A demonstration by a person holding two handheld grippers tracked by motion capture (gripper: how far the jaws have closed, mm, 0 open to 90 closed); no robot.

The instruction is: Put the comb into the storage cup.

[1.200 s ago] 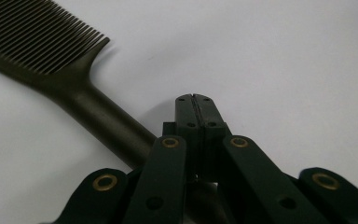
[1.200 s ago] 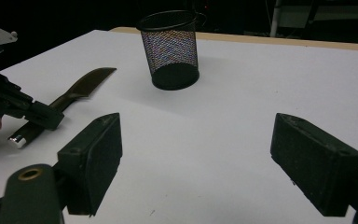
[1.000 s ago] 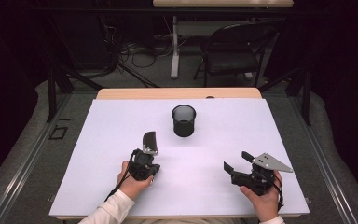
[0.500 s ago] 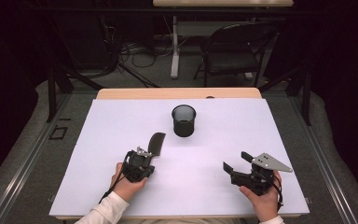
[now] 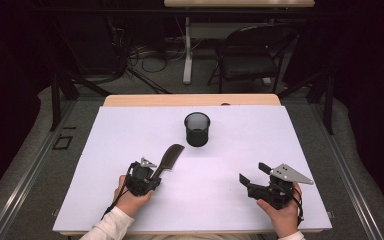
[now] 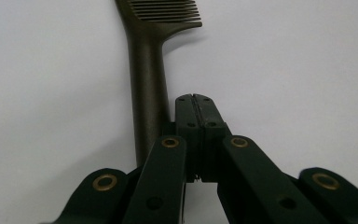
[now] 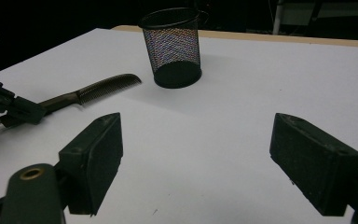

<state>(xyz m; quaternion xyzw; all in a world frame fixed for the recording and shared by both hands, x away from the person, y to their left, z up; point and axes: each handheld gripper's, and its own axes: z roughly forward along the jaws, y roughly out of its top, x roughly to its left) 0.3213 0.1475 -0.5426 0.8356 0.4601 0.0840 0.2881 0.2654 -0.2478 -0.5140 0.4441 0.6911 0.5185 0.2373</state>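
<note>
Light, stiff, likely slick comb [image 5: 167, 159] flat on counter [image 5: 280, 140] near cup [image 5: 197, 129], handle just beside pressed-together left hand-held gripper [image 6: 196, 100], right hand-held gripper [image 7: 214, 154] spread; best pinched mid-handle.

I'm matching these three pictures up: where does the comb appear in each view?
High view: the comb lies left of centre, slanting up from the left claw toward the mesh cup.
Left gripper view: its handle runs up beside the shut jaws, teeth at the top edge.
Right gripper view: at the left, teeth pointing at the cup.
Shared landmark: the white table cover.
</note>
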